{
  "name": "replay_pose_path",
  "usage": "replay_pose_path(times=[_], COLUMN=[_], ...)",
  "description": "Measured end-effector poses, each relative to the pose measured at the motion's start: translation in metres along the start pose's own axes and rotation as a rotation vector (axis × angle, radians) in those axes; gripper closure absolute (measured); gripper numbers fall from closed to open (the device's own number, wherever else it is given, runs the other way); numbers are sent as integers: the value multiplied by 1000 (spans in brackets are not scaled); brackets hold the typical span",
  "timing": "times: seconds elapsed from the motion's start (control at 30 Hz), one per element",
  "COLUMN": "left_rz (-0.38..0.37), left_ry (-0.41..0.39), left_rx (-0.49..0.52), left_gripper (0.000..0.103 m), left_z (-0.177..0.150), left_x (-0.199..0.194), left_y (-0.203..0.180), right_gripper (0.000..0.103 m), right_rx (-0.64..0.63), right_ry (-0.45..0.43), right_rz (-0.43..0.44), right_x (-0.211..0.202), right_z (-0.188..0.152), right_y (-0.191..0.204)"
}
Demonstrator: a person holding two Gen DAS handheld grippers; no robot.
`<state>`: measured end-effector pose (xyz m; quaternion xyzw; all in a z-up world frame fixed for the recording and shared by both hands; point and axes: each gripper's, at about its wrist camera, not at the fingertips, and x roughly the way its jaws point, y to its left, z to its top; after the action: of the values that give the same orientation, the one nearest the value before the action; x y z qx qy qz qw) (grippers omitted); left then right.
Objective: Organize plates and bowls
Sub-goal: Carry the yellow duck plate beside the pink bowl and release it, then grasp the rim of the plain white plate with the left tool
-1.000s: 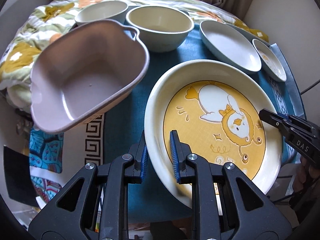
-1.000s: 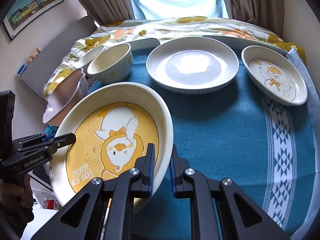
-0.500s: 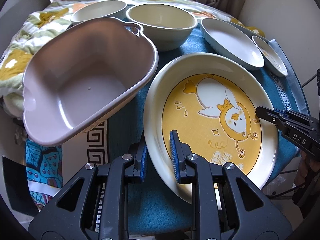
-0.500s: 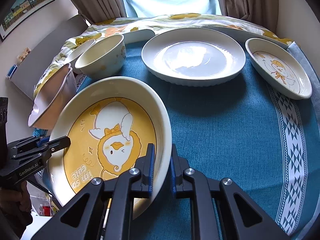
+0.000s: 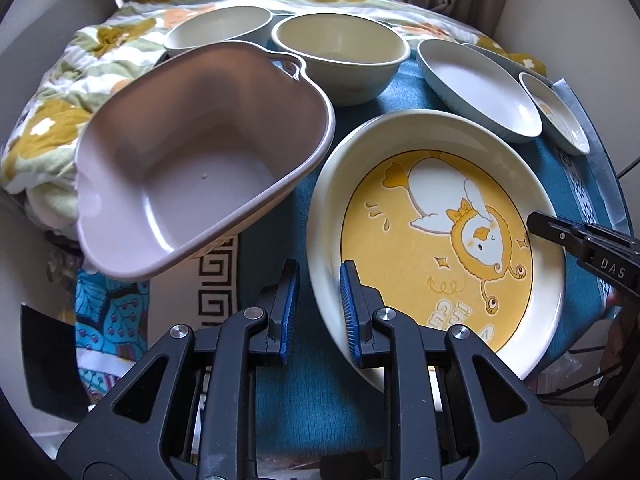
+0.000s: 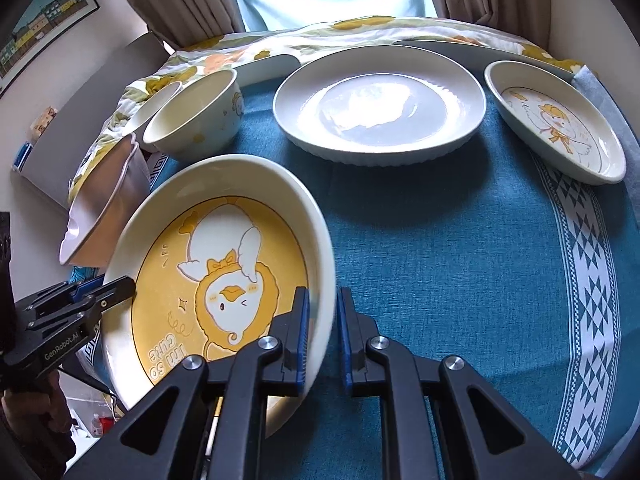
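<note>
A cream plate with a yellow duck picture (image 5: pixel 436 240) (image 6: pixel 224 264) hangs tilted just above the blue tablecloth (image 6: pixel 460 260), held from both sides. My left gripper (image 5: pixel 319 276) is shut on its left rim, which sits between the blue pads (image 5: pixel 349 304). At the opposite rim my right gripper (image 6: pixel 322 296) is shut too; its black tip (image 5: pixel 560 236) shows in the left wrist view. In the right wrist view the left gripper (image 6: pixel 116 290) appears at the plate's far side.
A mauve basin (image 5: pixel 192 168) (image 6: pixel 104 200) leans tilted right beside the plate's left. Behind stand a cream bowl (image 5: pixel 340 60) (image 6: pixel 196 120) and a second bowl (image 5: pixel 216 28). A large white plate (image 6: pixel 380 104) and a small duck plate (image 6: pixel 560 120) lie further back. A floral cloth (image 5: pixel 60 128) covers the back.
Both grippers keep their hold on the duck plate. The plate has edged slightly towards the far dishes and the basin, which now look a little closer.
</note>
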<state>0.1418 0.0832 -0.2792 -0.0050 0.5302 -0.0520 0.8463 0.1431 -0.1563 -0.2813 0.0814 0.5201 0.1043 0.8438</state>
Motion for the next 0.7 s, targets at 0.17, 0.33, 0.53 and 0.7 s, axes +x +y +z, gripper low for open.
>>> replay_pose_path(times=[0.17,0.33,0.53,0.7], left_rz=[54,11,-85,-133], left_ry=[-32,-170,-236,-256], left_rx=[32,14,11,-44], left_gripper=[72,0,0,0], left_z=[-1,16,63,101], left_x=[-34,-92,-126,-141], left_y=[-10,-19,-35,-54], right_gripper=[90,15,0,0], right_rx=[34,21,-126,-167], right_ry=[-34,-99,-312,-240], right_rz=[-7,-29,-50,-84], right_x=[-27,-74,-145,-169], right_z=[1,15,48,96], right_y=[-3,-1,5,-10])
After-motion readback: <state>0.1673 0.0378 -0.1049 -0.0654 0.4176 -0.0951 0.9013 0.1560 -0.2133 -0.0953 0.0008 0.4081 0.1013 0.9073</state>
